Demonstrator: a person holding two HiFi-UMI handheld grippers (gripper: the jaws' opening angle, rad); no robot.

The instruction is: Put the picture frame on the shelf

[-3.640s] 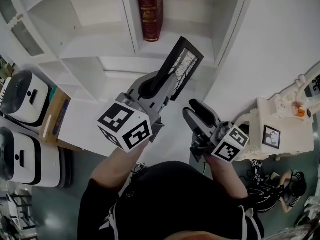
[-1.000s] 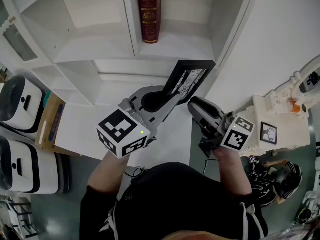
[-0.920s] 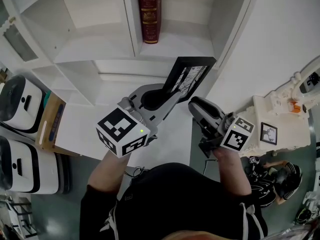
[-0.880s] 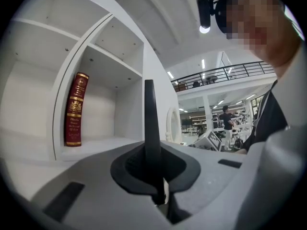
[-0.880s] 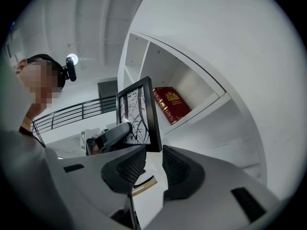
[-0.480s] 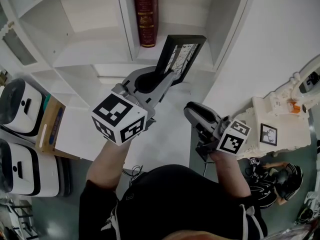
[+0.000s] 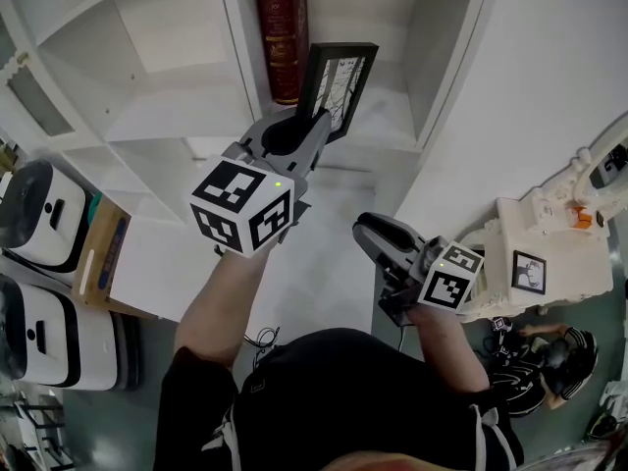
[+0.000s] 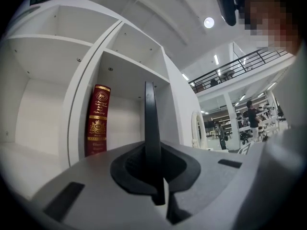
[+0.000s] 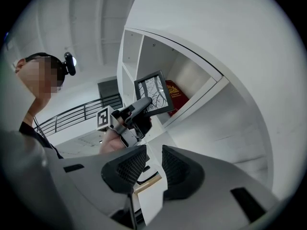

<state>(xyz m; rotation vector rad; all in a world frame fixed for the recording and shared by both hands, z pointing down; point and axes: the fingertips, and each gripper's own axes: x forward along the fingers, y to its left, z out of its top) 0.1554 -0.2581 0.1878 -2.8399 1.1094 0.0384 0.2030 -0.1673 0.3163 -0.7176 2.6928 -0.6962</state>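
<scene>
My left gripper (image 7: 312,130) is shut on the lower edge of the black picture frame (image 7: 339,75). It holds the frame nearly upright at the mouth of a compartment of the white shelf (image 7: 388,116), just right of a red book (image 7: 280,32). In the left gripper view the picture frame (image 8: 150,121) shows edge-on between the closed jaws, with the red book (image 8: 97,119) standing behind it to the left. My right gripper (image 7: 371,235) hangs lower right, away from the shelf. In its own view the right gripper (image 9: 153,163) is open with nothing between its pads, and it looks toward the picture frame (image 9: 153,94).
Two white machines (image 7: 39,189) and a cardboard box (image 7: 103,238) stand on the floor at the left. A white apparatus (image 7: 535,248) bearing a small framed picture (image 7: 530,271) is at the right. The shelf's left compartments (image 7: 167,116) hold nothing visible.
My left gripper has carried the frame up and forward, from in front of the lower ledge to the compartment beside the red book, turning it more upright. The right gripper has hardly moved.
</scene>
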